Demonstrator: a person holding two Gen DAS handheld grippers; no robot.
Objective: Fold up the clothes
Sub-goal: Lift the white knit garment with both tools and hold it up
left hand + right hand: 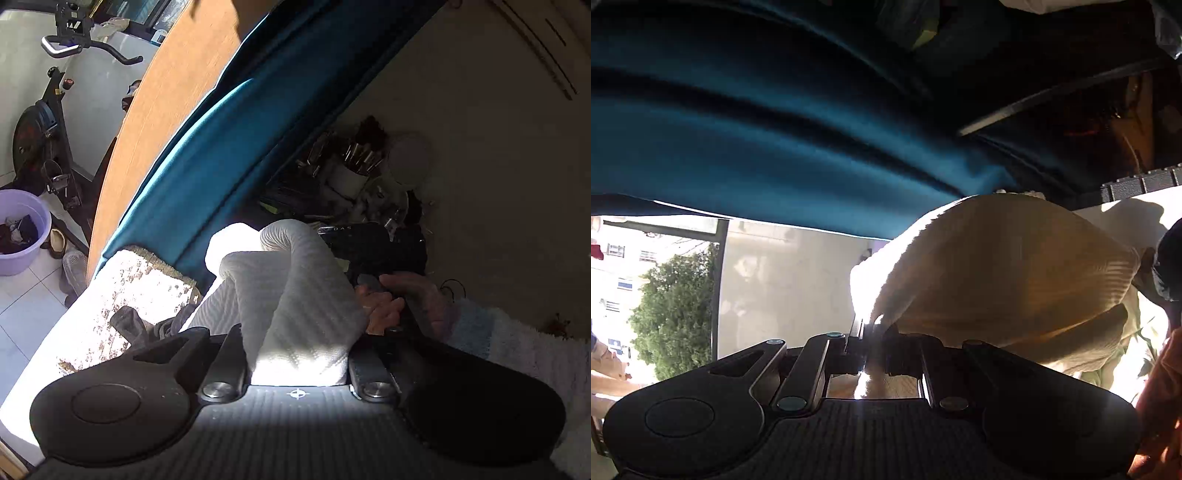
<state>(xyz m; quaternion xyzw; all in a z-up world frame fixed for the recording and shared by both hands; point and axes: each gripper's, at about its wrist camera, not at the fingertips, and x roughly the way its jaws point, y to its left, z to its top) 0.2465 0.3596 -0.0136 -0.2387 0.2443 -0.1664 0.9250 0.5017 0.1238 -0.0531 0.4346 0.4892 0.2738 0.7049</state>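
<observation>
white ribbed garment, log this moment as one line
item: white ribbed knit garment | left gripper: shut on it | right gripper: shut on its edge | state: lifted, bunched, not folded | backdrop: teal curtain

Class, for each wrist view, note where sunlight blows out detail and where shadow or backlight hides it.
Left wrist view: sun overexposes the patterned cloth and the white garment's lower edge; the shelf clutter sits in shadow. Right wrist view: the garment glows amber, backlit; glare streaks at the right tongs; the window is washed out.

Each fisheye camera sat just behind its own gripper's fingers, looking forward along them, very close to the white ribbed knit garment [295, 295] [1004, 280]. Both views shared that garment and the teal pleated curtain [236, 147] [757, 140].
</observation>
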